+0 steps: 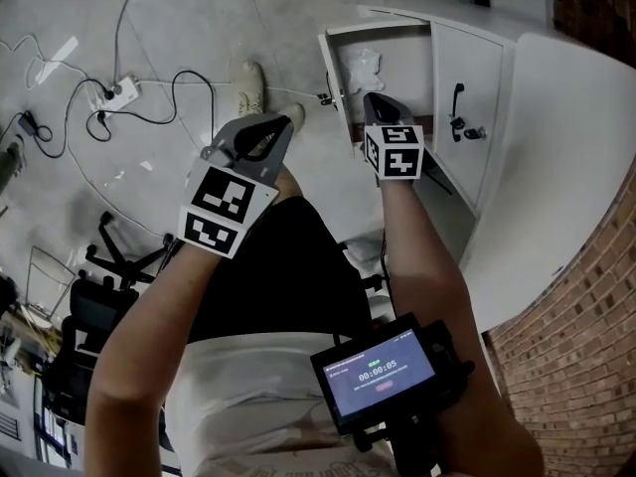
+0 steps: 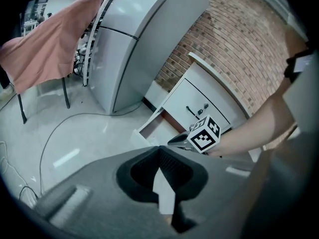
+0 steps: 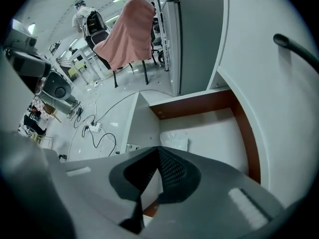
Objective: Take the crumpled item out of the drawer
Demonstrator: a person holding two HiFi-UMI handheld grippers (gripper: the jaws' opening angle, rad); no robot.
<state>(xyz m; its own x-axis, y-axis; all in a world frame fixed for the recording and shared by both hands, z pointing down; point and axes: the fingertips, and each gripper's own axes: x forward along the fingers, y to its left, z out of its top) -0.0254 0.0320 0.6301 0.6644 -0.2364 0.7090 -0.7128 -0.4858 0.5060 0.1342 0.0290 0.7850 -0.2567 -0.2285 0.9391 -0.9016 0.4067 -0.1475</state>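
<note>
The white cabinet's lowest drawer [image 1: 329, 64] stands pulled out over the floor. A crumpled white item [image 1: 364, 65] lies inside it, on the pale drawer bottom. In the right gripper view the crumpled item [image 3: 175, 139] shows just beyond the jaws, inside the brown-edged drawer [image 3: 199, 103]. My right gripper [image 1: 371, 98] hangs above the drawer's near edge, pointing steeply down, jaws shut and empty. My left gripper [image 1: 290, 118] is to the left over the bare floor, also shut with nothing in it. From the left gripper view the drawer [image 2: 155, 128] and the right gripper [image 2: 175, 140] lie ahead.
A white cabinet front with a black handle [image 1: 457, 99] rises to the right of the drawer, against a brick wall [image 1: 571, 366]. Cables and a power strip [image 1: 121, 91] cross the floor at left, near a shoe [image 1: 251, 85]. A tall grey fridge [image 2: 134, 39] and a cloth-draped chair [image 2: 45, 39] stand further off.
</note>
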